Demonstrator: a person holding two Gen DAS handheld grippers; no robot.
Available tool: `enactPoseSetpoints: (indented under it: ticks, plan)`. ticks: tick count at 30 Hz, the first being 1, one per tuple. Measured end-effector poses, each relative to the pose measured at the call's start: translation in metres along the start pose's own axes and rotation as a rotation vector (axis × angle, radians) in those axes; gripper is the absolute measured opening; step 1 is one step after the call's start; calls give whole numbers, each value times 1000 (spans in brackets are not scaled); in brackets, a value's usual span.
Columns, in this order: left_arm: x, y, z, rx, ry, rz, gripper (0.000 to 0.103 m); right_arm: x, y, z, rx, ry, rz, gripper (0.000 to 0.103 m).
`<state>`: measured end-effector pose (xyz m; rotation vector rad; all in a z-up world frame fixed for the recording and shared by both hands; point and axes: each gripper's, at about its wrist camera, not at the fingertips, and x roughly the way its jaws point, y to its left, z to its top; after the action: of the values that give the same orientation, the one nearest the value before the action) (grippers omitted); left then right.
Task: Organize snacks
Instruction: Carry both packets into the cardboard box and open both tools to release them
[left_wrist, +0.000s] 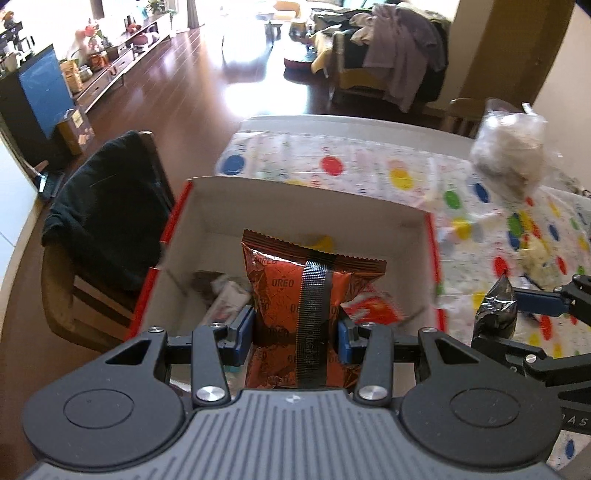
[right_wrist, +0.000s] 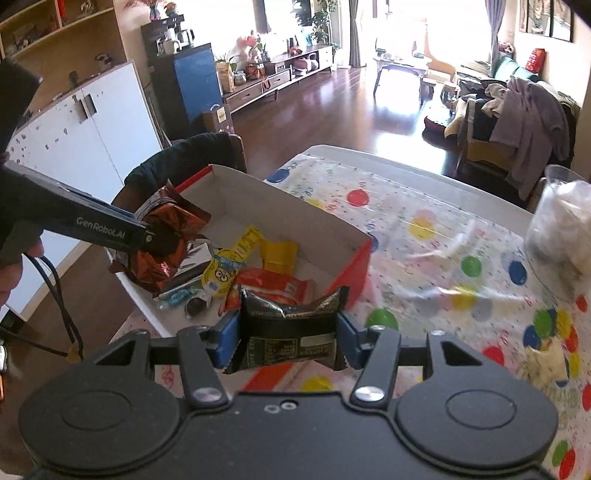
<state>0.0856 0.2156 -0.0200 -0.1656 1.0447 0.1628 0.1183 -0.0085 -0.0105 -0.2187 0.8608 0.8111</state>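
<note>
Left tongs (left_wrist: 295, 334) squeezed tight on orange Oreo pack (left_wrist: 295, 295), held over open box (left_wrist: 280, 195). Right tongs (right_wrist: 288, 334) pinched black snack pack (right_wrist: 290, 328) near box's red edge, above spotty worktop (right_wrist: 443, 229). We saw yellow packet (right_wrist: 279, 253) and red-orange packet (right_wrist: 273, 286) lying in box. Clear bag (right_wrist: 561, 225) sat far right.

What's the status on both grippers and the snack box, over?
Left gripper shut on orange cookie packet, above the box. Right gripper shut on black packet, at box's near edge. Snacks already inside. Nothing blocking.
</note>
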Motion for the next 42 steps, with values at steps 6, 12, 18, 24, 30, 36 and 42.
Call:
enactPoseSetpoints:
  ticks: [6,12,18,24,30,36,42]
  plan:
    - [23,24,17,38,14,82,43,38,8,17,18,31,2,54]
    - [51,38,31,111,56,142,43,70,13,31,10,68,-17,55]
    - [76,44,40,129,133,150,43,103,19,42,-10,128,-25,54]
    - [91,51,35,116,182,120,43,128,20,45,-7,183,-25,50]
    - [93,50,28,103,189,101,43,131,17,45,17,188,-12,52]
    - [84,48,22,90,174,80,43,117,15,45,43,164,-1,61]
    - [69,43,18,83,139,58,44,95,15,44,55,125,10,66]
